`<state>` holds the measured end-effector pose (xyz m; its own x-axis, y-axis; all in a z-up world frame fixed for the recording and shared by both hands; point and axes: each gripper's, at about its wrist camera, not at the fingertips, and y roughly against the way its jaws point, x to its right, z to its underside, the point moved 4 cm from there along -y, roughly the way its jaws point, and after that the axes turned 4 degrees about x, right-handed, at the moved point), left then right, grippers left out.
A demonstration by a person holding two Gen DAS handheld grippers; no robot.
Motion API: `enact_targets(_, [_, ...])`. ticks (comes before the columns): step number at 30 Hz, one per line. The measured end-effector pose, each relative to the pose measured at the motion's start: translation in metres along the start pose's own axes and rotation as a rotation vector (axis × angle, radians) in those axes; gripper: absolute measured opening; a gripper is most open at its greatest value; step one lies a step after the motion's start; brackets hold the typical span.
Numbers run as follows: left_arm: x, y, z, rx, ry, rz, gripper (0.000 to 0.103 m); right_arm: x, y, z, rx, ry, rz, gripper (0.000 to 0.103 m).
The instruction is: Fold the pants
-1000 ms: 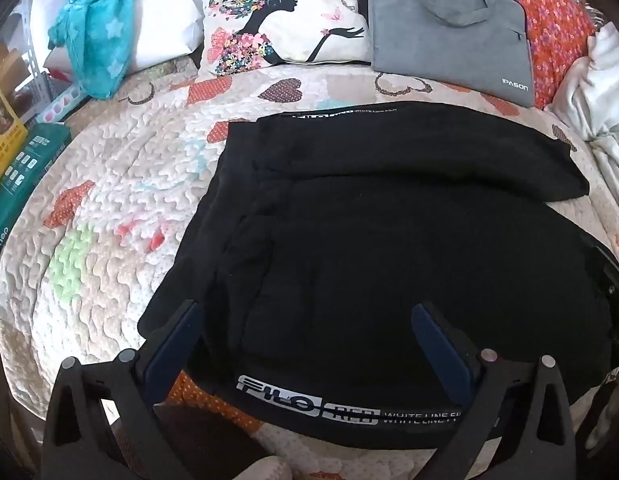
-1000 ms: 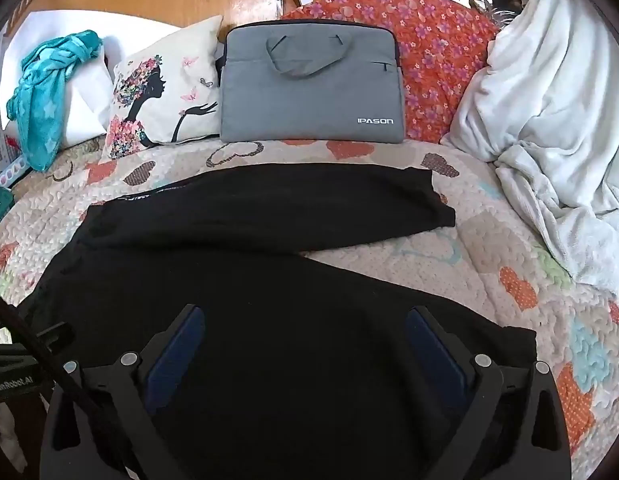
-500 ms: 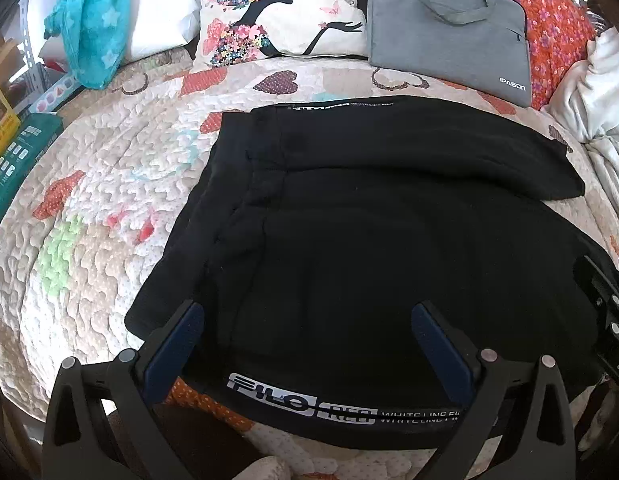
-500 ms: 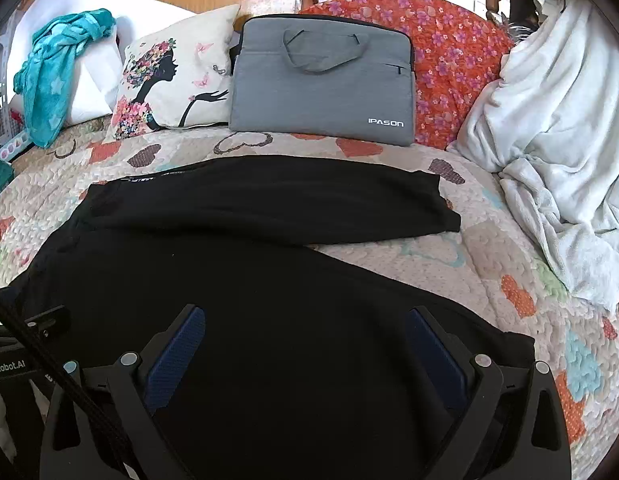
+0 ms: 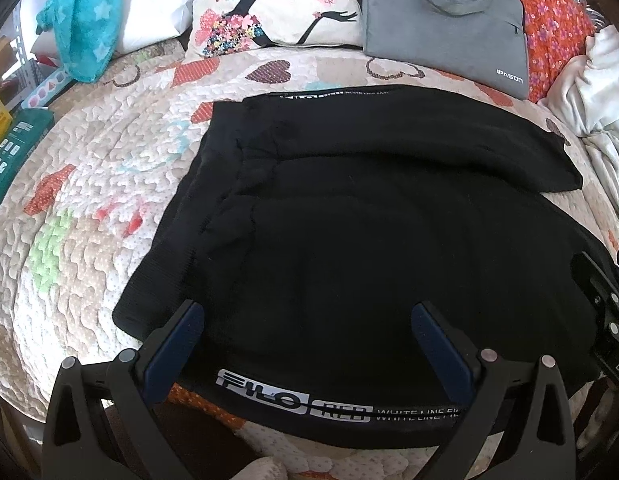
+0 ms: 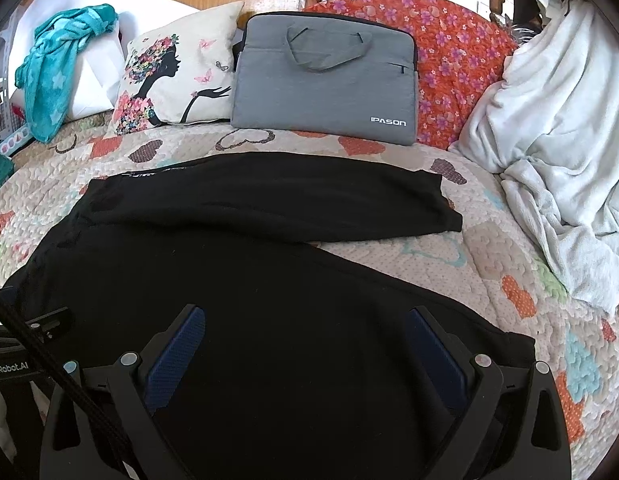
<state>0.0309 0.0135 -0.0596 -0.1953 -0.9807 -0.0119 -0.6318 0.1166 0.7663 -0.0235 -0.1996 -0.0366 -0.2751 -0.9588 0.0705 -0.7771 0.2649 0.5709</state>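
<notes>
Black pants [image 5: 369, 240] lie flat on the quilt [image 5: 89, 200], long axis running left-right: waistband w/ white lettering at your left, leg ends toward your right. Far leg angles off near the grey bag [image 6: 325, 80]. Your left gripper [image 5: 305, 344] and right gripper [image 6: 305, 344] both have fingers wide apart, holding nothing, hovering over the near edge of the fabric.

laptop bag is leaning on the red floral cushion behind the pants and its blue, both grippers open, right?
Not quite: the laptop bag is grey, not blue, as the right wrist view shows. It does lean on the red floral cushion behind the black pants, and the left gripper and right gripper are both open.
</notes>
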Motion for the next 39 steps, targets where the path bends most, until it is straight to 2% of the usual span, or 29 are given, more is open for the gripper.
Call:
enact_targets(11, [0.012, -0.004, 0.003, -0.014, -0.035, 0.018, 0.103, 0.001, -0.001, 0.002, -0.001, -0.002, 0.004, 0.102])
enact_targets(16, [0.024, -0.004, 0.008, -0.031, -0.084, 0.085, 0.103, 0.011, 0.000, 0.002, -0.002, -0.030, 0.045, 0.102])
enact_targets(22, [0.039, 0.001, 0.014, -0.051, -0.132, 0.181, 0.103, 0.035, 0.003, 0.004, -0.027, -0.124, 0.114, 0.102])
enact_targets(28, [0.051, 0.001, 0.020, -0.060, -0.190, 0.172, 0.103, 0.034, 0.009, 0.014, -0.074, -0.171, 0.107, 0.102])
enact_targets(39, [0.049, -0.004, 0.022, -0.079, -0.192, 0.181, 0.103, 0.024, 0.015, 0.027, -0.127, -0.186, 0.085, 0.102])
